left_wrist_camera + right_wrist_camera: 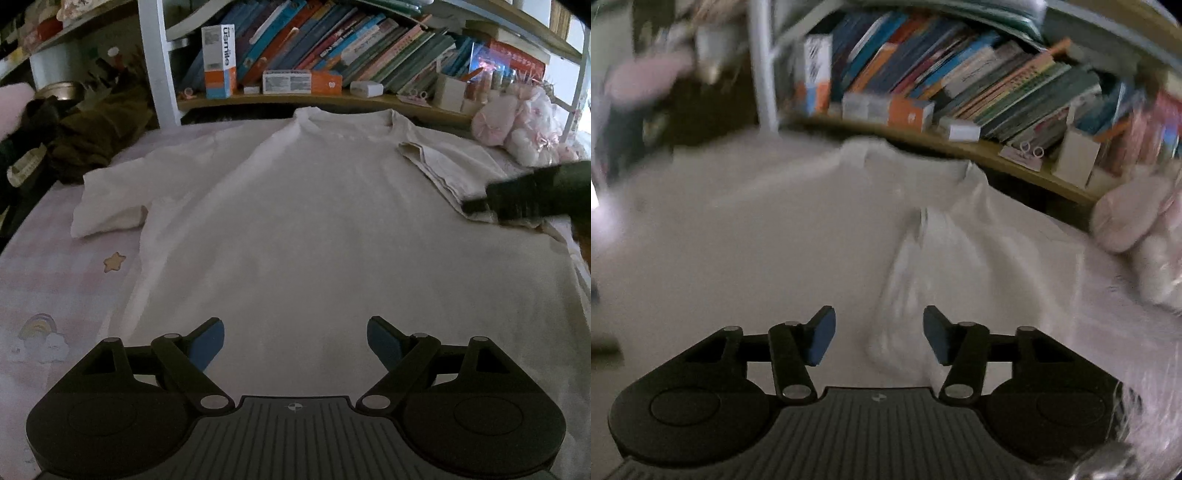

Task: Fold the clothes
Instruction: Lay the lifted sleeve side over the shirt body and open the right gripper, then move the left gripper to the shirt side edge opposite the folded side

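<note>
A white shirt [295, 206] lies spread flat on a pink checked bedsheet [55, 280], its collar toward twelve o'clock near a shelf of books [332, 48]. The shirt's left sleeve [110, 206] sticks out at about nine o'clock, while the right sleeve [439, 170] is folded inward over the body at about two o'clock. The left gripper [295, 345] hovers over the shirt's lower part with its jaws wide apart and nothing between them. The right gripper [879, 338] shows in its own view with the jaws partly apart — the blurred sleeve fold [905, 288] runs up from between them toward twelve o'clock, and the pads do not seem to press on it, though the blur makes that uncertain. A pink plush toy [517, 125] sits at two o'clock beside the shirt, and dark clothes [85, 129] are heaped at ten o'clock.
</note>
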A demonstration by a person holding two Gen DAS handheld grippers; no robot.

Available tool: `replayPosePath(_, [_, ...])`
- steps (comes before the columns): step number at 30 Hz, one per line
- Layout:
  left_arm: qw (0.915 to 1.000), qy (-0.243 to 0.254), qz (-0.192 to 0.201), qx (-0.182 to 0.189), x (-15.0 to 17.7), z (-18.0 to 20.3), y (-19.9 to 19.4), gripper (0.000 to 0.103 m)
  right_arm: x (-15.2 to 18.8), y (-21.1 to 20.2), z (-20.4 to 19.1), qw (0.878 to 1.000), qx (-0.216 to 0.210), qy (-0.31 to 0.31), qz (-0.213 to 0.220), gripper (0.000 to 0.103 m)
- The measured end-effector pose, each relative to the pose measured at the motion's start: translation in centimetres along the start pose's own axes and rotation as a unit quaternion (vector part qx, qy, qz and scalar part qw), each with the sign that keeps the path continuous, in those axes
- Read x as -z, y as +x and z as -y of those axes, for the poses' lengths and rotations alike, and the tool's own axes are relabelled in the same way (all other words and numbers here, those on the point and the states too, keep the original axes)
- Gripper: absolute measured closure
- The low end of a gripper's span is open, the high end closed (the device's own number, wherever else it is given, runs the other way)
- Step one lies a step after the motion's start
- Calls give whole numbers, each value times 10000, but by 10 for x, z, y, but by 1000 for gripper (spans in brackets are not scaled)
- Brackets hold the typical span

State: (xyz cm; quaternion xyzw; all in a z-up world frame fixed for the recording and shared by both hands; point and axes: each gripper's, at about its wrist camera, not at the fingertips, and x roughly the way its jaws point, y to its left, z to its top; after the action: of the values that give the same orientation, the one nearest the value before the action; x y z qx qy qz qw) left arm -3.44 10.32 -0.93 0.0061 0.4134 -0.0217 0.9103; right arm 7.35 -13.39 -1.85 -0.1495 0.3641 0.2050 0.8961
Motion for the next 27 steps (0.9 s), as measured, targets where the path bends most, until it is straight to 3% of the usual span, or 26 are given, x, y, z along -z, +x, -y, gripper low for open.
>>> replayPosePath(1, [10000,3,6,17,-1,0,0,16,3,4,-3,9997,171,-125,-138,77])
replayPosePath(4, [9999,127,100,54,-3,5,-3,16,4,7,2,9996,280,25,-98,94])
replayPosePath(6, [9996,227,174,60,-3,7,-6,16,2,-4,9,9991,316,253,134,94])
replayPosePath(8, [9996,212,168,48,-2,6,-7,16,0,-3,12,9993,159,343,-19,93])
replayPosePath(11, [9998,69,170,-11,-1,1,-8,16,2,6,13,9984,-154,400,-356,74])
replayPosePath(12, [9998,18,185,-39,-1,-2,-9,16,-2,3,14,9979,-277,507,-301,61])
replayPosePath(13, [9998,-33,184,-62,0,-4,-10,16,-6,-1,15,9970,-404,627,-226,58])
replayPosePath(15, [9998,-114,125,-94,3,-7,-10,16,-20,-3,19,9951,-522,843,11,58])
replayPosePath(17, [9998,-144,71,-130,5,-9,-10,16,-37,7,19,9958,-376,827,118,58])
replayPosePath(21, [9995,-54,137,-266,9,-10,-17,15,-61,45,25,9941,-128,1073,117,58])
replayPosePath(24, [9990,-90,136,-414,12,-15,-22,15,-68,61,35,9882,-144,1525,82,49])
replayPosePath(27, [9984,-222,92,-504,14,-22,-23,15,-69,76,37,9844,-231,1746,-55,48])
